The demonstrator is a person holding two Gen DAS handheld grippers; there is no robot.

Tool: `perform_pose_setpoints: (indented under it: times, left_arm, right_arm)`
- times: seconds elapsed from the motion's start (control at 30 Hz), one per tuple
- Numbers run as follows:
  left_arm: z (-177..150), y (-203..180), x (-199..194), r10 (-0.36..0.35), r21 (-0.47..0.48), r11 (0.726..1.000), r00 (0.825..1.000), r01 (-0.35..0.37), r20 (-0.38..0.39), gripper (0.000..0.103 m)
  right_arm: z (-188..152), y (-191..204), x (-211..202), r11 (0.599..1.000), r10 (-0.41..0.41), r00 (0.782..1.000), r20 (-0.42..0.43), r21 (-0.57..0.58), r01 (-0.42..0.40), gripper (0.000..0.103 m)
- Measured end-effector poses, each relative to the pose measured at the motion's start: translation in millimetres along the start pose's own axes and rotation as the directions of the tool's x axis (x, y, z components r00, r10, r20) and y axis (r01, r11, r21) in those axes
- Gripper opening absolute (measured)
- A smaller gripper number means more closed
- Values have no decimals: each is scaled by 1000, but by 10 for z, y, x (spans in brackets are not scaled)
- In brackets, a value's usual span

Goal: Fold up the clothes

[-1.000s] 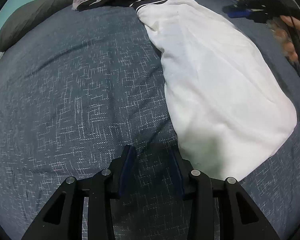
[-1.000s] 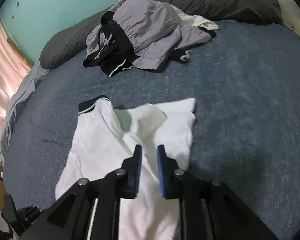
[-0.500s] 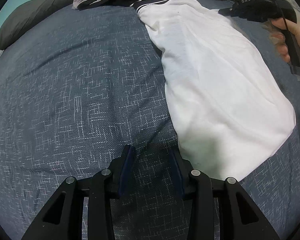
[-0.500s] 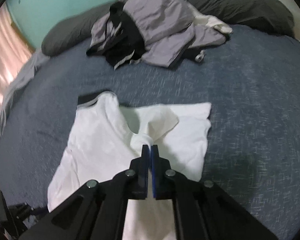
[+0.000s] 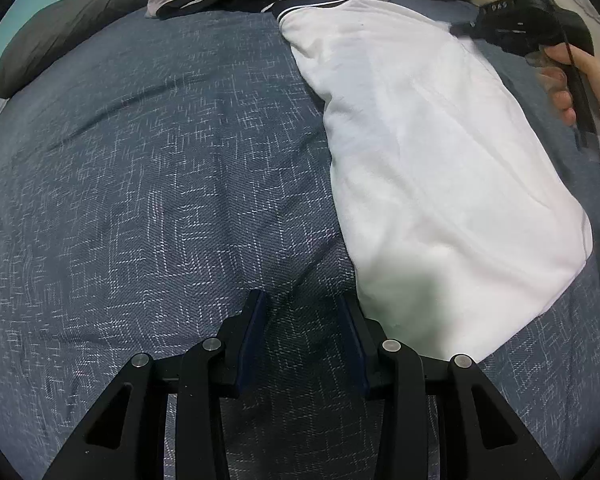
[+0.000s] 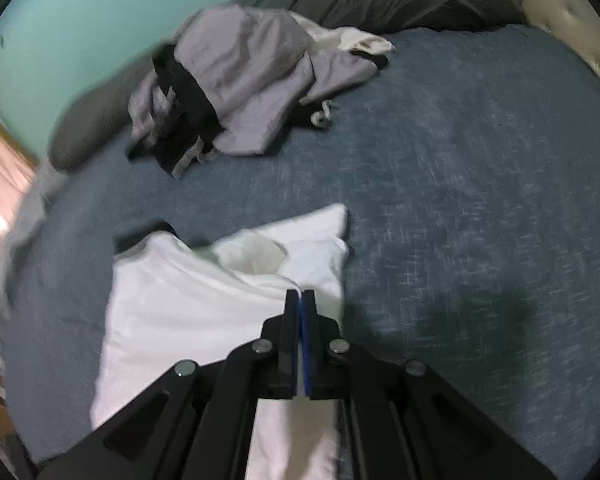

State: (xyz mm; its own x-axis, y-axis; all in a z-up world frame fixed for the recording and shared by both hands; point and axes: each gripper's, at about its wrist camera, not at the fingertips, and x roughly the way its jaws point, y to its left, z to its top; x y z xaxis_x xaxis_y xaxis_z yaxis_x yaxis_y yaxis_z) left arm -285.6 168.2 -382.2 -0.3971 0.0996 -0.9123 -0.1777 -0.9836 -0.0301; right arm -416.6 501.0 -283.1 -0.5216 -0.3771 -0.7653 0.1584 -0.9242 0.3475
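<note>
While the right tool (image 6: 301,296) pinches the white shirt's (image 5: 440,160) far fold, the left tool (image 5: 303,312) hangs spread, the shirt's length running away beside it.

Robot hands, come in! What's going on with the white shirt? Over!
Left gripper open, over bare blue bedspread. Right gripper shut on white shirt fold. Unfolded clothes pile far off, not blocking.

Dim indoor light. The right wrist view is motion-blurred everywhere, with pink glare at 9 o'clock. The left wrist view is sharper. Fisheye bending and dark corners at all edges.
</note>
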Motion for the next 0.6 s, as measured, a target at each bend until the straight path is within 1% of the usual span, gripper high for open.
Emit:
perform_pose_setpoints:
  times: [0.1,0.27,0.33,0.4,0.43,0.47,0.5,0.6]
  left_arm:
    - [-1,0,6,1,0,1000,1000,-1,0,41]
    - [-3,17,4,-9,-7,1000,1000,9,1,41]
    - [-3,39,0,-22,-11,1000,1000,22,1,41]
    - [2,63,9,-31,-12,999,1000,31,2,41]
    - [3,73,13,-35,-13,999,999,35,3,41]
    - [0,80,16,-38,-15,999,999,38,5,41]
    - [-1,85,18,-39,-15,999,999,39,7,41]
    - [10,114,59,-43,-13,999,999,43,13,41]
  right_arm:
    - [-14,152,67,992,106,993,-46,-66,-109,1]
    - [46,148,119,996,92,994,-54,-17,-93,2]
    - [99,60,84,996,74,997,-20,41,-73,3]
    - [160,-25,56,994,61,998,2,87,-61,9]
    - [195,-35,81,993,63,998,-7,98,-62,12]
    - [232,-44,107,992,66,998,-17,108,-64,19]
    - [268,-53,134,991,69,997,-27,118,-66,23]
    - [309,-26,268,990,65,996,-68,126,-56,25]
